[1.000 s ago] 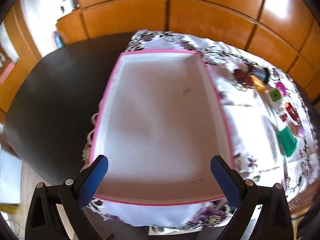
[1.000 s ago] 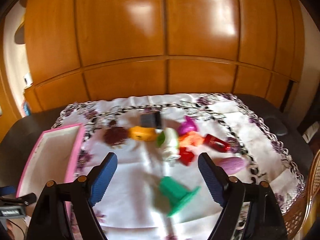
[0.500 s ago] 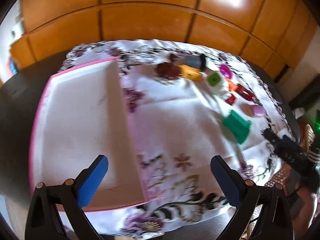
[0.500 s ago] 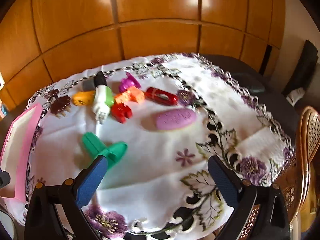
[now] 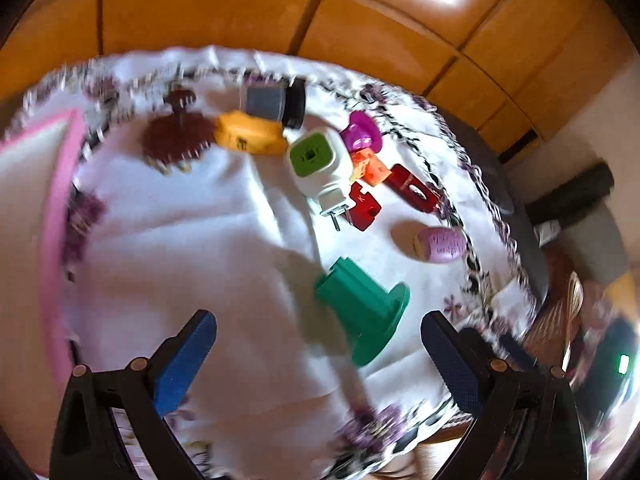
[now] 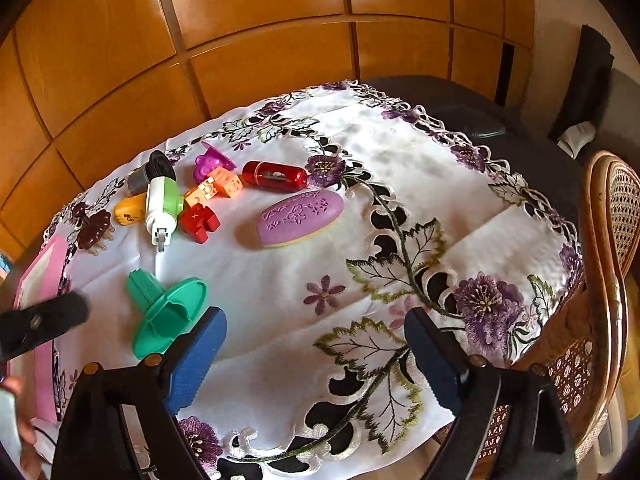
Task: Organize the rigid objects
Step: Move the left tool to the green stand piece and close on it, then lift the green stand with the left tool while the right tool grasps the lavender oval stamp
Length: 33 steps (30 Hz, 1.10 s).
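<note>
Swinging off the pink-rimmed tray (image 5: pixel 60 200), my left gripper (image 5: pixel 318 354) now frames the toy cluster instead; a second ago it looked straight into that empty tray. Its jaws stand wide, nothing between the pads, with the green flanged peg (image 5: pixel 362 308) lying just ahead of them. My right gripper (image 6: pixel 316 354) has dropped toward the embroidered cloth (image 6: pixel 400 152); its jaws are closing slightly over bare cloth, empty. I judge sorting has not begun: every piece lies on the cloth, none in the tray.

Clearances: the peg lies alone, open cloth on all sides. The white-and-green plug adapter (image 5: pixel 320 164), red block (image 5: pixel 364 208) and orange bricks (image 5: pixel 370 166) touch one another. The purple oval case (image 6: pixel 300 216) sits apart. A cane chair (image 6: pixel 612 248) crowds the right edge.
</note>
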{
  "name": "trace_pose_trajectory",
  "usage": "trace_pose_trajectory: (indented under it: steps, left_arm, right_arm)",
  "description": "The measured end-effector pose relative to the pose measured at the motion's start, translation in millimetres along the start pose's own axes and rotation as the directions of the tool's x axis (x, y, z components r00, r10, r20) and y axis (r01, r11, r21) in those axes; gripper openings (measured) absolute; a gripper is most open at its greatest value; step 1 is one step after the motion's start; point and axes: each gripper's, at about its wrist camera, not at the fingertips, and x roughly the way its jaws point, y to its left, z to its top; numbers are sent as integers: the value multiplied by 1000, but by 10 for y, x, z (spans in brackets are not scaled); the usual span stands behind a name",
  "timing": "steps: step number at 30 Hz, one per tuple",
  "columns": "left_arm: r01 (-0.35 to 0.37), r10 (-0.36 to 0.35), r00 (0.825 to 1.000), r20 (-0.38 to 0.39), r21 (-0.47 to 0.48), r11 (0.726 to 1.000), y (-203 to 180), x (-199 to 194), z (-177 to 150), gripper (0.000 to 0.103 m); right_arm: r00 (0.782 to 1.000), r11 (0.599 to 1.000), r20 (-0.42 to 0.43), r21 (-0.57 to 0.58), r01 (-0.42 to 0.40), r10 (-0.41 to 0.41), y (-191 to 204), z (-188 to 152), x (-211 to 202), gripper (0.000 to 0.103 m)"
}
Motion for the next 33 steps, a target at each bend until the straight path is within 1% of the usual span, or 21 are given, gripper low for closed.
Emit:
trace_pose_trajectory:
  steps: [1,3,4,5,7,9,12,13,15,16,18,20,22,24,25,26,28,33]
  left_arm:
    - [19,-20,1000,-8,-44,999,18,59,39,102]
    - [31,-35,999,-37,-97,995,36,139,91,93]
    - [53,-59,997,-47,-112,992,38,181,106,87]
    - [71,-80,995,-67,-124,990,35,242,122,86]
    - [76,-92,992,-92,-164,983,41,319,124,86]
    - [108,-134,984,-116,-206,973,48,387,113,86]
    - [110,-134,986,-101,-215,971,23,393,144,86]
    - [119,-144,984,-100,-225,967,27,403,163,85]
    - [137,-163,983,-88,-247,959,47,434,189,80]
    - [126,-155,983,-95,-254,959,52,450,198,74]
    - [133,-162,982,-101,-248,960,28,479,210,67]
    - [128,-157,981,-113,-228,965,-28,508,212,49]
    - [106,-131,984,-124,-189,976,-93,557,201,45]
    - [89,-105,988,-110,-140,986,-162,562,182,45]
    - [85,-97,990,-103,-116,990,-191,562,176,42]
    - [96,-106,989,-102,-100,990,-218,575,171,37]
    - [127,-139,983,-120,-103,987,-212,616,150,32]
    - [138,-143,986,-91,-64,988,-218,551,141,30]
  right_arm:
    - [1000,1000,-1,4,1,-1,-7,1,8,92]
    - [1000,1000,-4,17,-9,9,-43,-6,10,92]
    - [1000,1000,-4,22,-12,12,-60,-12,9,92]
    - [1000,1000,-4,25,-12,12,-72,-17,9,92]
    - [1000,999,-6,33,-10,11,-96,-29,20,92]
    - [1000,999,-9,41,-11,12,-120,-38,34,92]
    - [1000,998,-17,53,-23,24,-141,-51,51,92]
    - [1000,998,-17,54,-23,24,-139,-55,50,92]
    - [1000,999,-15,48,-26,27,-121,-59,46,92]
    - [999,999,-14,46,-28,29,-114,-59,44,92]
    - [999,999,-13,44,-31,32,-102,-62,42,92]
    - [999,999,-15,45,-31,32,-99,-65,48,92]
    - [999,998,-17,44,-34,35,-99,-69,54,92]
    - [999,998,-19,44,-33,33,-104,-72,56,92]
    - [999,999,-16,42,-33,33,-107,-71,54,92]
    - [999,999,-15,38,-30,30,-108,-72,54,92]
    - [1000,999,-18,39,-20,21,-118,-73,62,92]
    - [999,999,-31,50,-18,20,-155,-96,99,92]
